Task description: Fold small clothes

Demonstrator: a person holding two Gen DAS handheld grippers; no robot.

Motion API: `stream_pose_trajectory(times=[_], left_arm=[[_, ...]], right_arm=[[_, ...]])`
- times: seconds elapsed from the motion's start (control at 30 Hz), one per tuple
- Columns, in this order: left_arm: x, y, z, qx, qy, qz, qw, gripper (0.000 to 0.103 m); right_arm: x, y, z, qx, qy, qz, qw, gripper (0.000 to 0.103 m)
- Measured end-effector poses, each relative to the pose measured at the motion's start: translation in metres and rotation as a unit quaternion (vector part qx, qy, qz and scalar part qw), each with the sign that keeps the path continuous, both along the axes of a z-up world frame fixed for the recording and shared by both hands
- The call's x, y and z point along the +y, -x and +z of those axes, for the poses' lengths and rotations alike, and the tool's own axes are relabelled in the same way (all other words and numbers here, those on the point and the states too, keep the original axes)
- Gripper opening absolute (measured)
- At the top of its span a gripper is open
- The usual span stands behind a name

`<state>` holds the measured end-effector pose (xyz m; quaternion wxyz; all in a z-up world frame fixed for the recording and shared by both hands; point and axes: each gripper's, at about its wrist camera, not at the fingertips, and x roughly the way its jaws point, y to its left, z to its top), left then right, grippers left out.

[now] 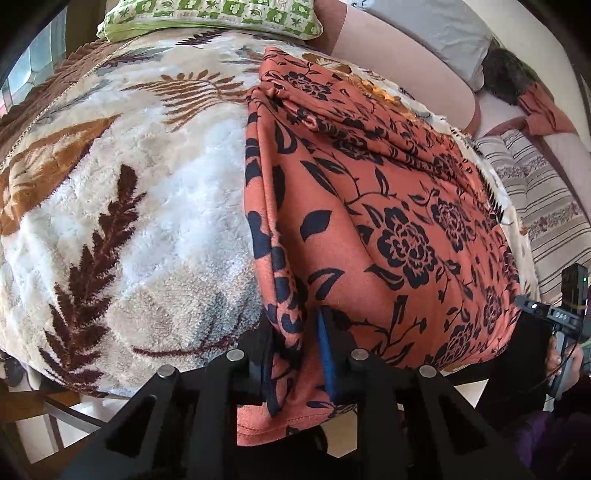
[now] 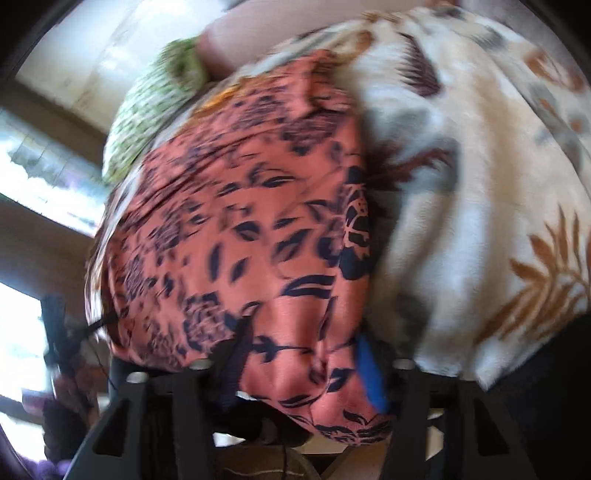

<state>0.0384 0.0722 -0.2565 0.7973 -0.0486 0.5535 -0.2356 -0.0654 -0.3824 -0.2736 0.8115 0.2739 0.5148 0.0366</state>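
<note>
Pinching the orange floral cloth (image 1: 388, 206) at bottom centre, the left gripper (image 1: 295, 354) held its near edge over the blanket (image 1: 129, 203). Right gripper (image 2: 303, 354) likewise clamped cloth, bottom centre; view blurred.

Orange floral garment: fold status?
Done: the orange floral garment lies lengthwise on the fleece blanket, apparently already doubled along its left edge. In hand: the left tool and the right tool each pinch its near hem, which hangs off the bed edge. Left: carry the near hem toward the green pillow, then flatten.
</note>
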Motion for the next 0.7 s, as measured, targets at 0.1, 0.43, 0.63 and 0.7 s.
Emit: stream_pose_trajectory(times=[0.1,0.43,0.63,0.7], left_arm=[[0.001,-0.001,-0.001,-0.003,0.001,0.000,1.0000,0.013],[-0.001,-0.004,-0.001,0.006,-0.011,-0.016,0.9998,0.016],[0.006,-0.007,0.002,0.013,0.011,-0.008,0.9998,0.009],[0.010,-0.007,0.006,0.010,0.021,-0.011,0.9997,0.009]], right_arm=[[0.001,-0.004,0.001,-0.002,0.002,0.008,1.000,0.025],[0.008,-0.010,-0.011,0.021,0.032,0.048,0.998,0.038],[0.007,-0.011,0.000,0.006,0.025,0.057,0.998,0.010],[0.002,-0.011,0.000,0.001,-0.002,0.050,0.999,0.010]])
